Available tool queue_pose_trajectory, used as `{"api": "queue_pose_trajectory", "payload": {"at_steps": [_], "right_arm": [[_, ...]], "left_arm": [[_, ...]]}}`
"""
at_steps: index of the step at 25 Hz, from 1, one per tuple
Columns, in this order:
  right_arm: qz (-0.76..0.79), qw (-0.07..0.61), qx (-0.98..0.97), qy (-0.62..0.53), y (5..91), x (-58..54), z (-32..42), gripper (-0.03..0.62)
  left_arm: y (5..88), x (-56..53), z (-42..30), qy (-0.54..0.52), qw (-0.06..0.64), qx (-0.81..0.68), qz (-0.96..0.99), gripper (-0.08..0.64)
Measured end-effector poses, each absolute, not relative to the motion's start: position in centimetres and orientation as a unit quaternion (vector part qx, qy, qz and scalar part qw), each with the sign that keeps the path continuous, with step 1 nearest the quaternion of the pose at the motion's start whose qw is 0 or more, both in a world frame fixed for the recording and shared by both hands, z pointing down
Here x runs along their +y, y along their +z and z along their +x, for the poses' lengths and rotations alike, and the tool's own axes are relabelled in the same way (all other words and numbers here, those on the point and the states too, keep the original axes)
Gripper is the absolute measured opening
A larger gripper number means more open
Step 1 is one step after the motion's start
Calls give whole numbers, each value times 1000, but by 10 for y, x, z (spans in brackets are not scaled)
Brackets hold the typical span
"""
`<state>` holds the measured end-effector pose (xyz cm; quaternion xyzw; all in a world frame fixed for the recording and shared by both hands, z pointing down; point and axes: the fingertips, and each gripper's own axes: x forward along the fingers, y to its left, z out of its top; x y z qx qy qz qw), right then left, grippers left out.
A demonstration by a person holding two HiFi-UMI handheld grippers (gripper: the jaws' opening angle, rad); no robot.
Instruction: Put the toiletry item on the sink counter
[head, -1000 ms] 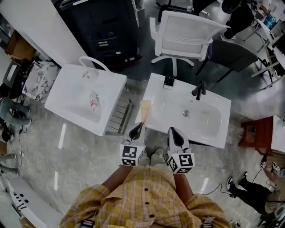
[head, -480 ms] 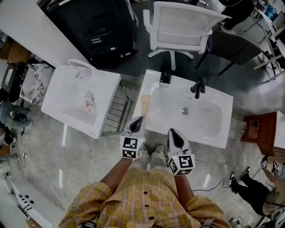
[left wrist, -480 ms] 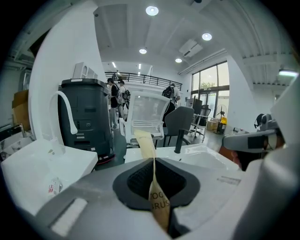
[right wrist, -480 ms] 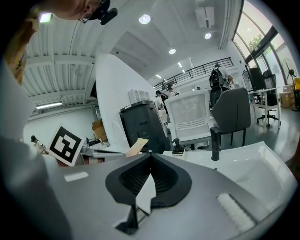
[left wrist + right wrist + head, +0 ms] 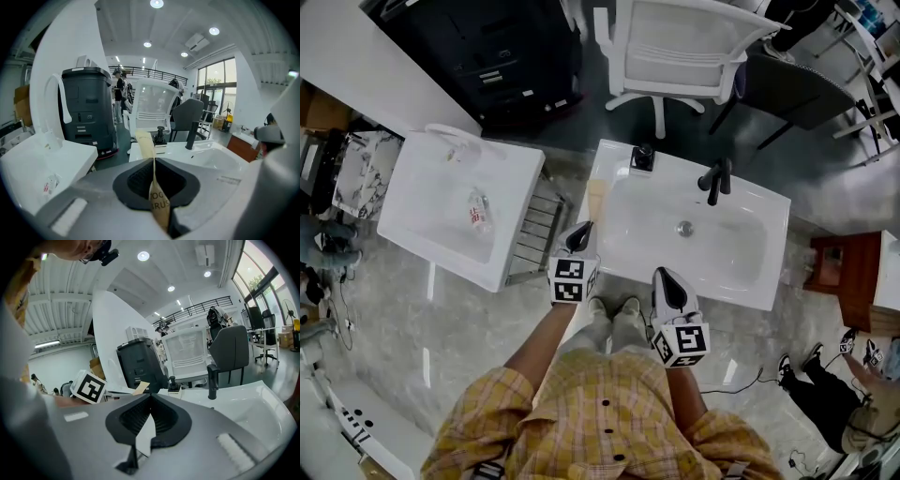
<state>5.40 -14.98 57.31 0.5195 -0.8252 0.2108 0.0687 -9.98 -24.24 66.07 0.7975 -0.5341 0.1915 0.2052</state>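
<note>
Now the carrying step: my left gripper [image 5: 580, 234] is pinched tight on the flat tan kraft-paper toothbrush packet [image 5: 597, 198]. It is a thin, stiff strip jutting forward at the left edge of the glossy white rectangular ceramic sink counter [image 5: 614, 167]. Next, I judge, I should lower it onto that smooth flat ledge beside the basin and part the jaws. My right gripper [image 5: 669, 281] hangs pressed together, empty, near the front edge.

A person seen from above wears a short-sleeved yellow plaid shirt [image 5: 600, 412] with dark buttons down the front, and pale trousers [image 5: 614, 330]. The left gripper [image 5: 581, 231] and right gripper [image 5: 666, 277] are white with dark-lined jaws. Each bears a white cube printed with black square markers.
</note>
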Motion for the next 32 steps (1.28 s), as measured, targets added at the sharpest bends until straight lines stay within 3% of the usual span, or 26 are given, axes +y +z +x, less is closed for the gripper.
{"api": "queue_pose_trajectory", "payload": {"at_steps": [25,32], "right_arm": [[535,105,-810,214,598,-150,64,0],[534,105,-810,219,598,-149,65,0]], "left_arm": [[790,-294,-99,259,266,-490,789,14],[806,-294,-100,281,283,-489,775,81]]}}
